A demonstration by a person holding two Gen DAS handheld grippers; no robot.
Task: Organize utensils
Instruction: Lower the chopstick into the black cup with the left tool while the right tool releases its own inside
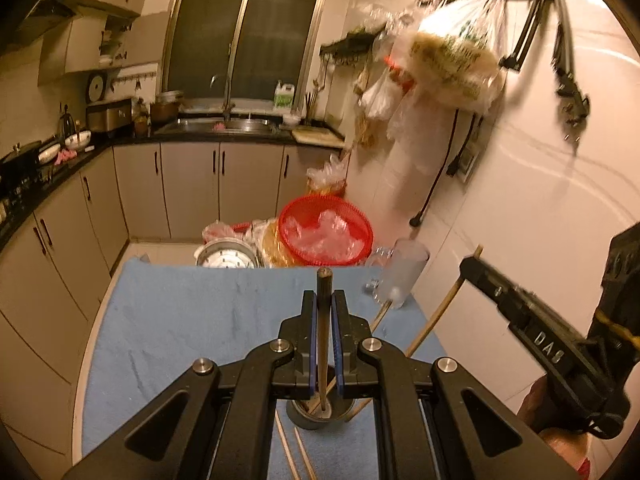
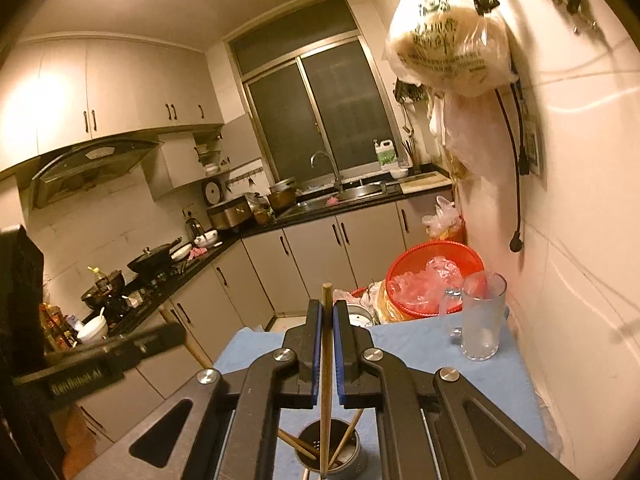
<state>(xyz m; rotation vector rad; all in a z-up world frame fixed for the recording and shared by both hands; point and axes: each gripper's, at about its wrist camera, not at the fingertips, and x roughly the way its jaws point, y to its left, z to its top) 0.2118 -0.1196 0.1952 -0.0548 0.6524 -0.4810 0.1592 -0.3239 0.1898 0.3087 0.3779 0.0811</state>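
My left gripper (image 1: 324,298) is shut on a dark wooden chopstick (image 1: 323,280) that stands nearly upright, its lower end reaching toward the mouth of a metal utensil cup (image 1: 320,416) on the blue cloth (image 1: 192,320). My right gripper (image 2: 327,306) is shut on a lighter chopstick (image 2: 326,292) above the same cup (image 2: 332,456), which holds several chopsticks. The left wrist view shows the right gripper (image 1: 472,266) at the right with its chopstick (image 1: 440,312). The right wrist view shows the left gripper (image 2: 174,332) at the left. Two loose chopsticks (image 1: 294,452) lie by the cup.
A glass mug (image 2: 482,320) stands at the cloth's far right by the wall. Beyond the table edge are a red basket (image 2: 432,276) with plastic bags and a steel pot (image 1: 226,256). Bags and cords hang on the right wall (image 1: 540,160). Cabinets line the left.
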